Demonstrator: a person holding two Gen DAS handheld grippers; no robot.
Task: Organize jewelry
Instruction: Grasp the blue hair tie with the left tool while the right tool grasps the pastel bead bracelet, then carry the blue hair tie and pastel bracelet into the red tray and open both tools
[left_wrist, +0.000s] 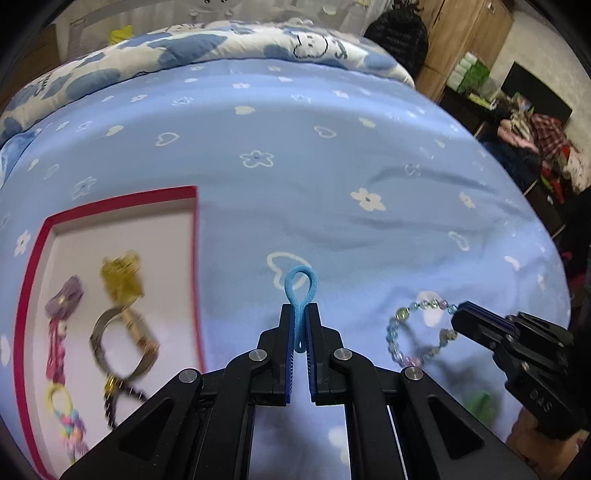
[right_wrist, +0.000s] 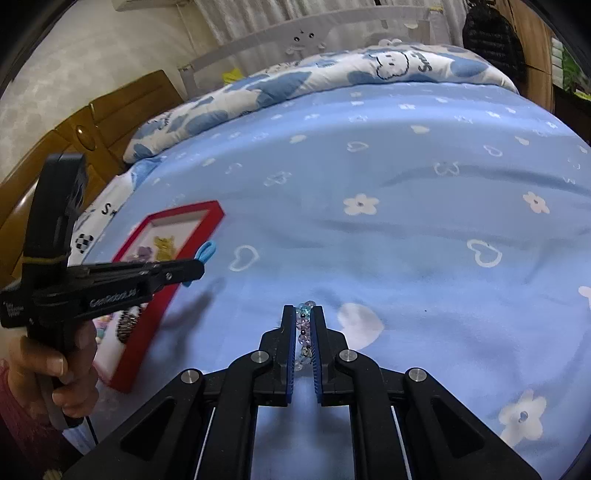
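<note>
Left gripper (left_wrist: 300, 321) fingers pinch a blue hair tie (left_wrist: 300, 286) just right of the red box (left_wrist: 122, 197). Right gripper (right_wrist: 303, 325) fingers pinch a bead bracelet (right_wrist: 304, 328) above the blue bedsheet (right_wrist: 406, 240).

We see a blue hair tie (left_wrist: 300, 291) between our left jaws, pastel beaded bracelet (left_wrist: 417, 332) in our right, red-rimmed white box (left_wrist: 122, 201) left, light-blue bedsheet (left_wrist: 332, 166) with white flowers and hearts
</note>
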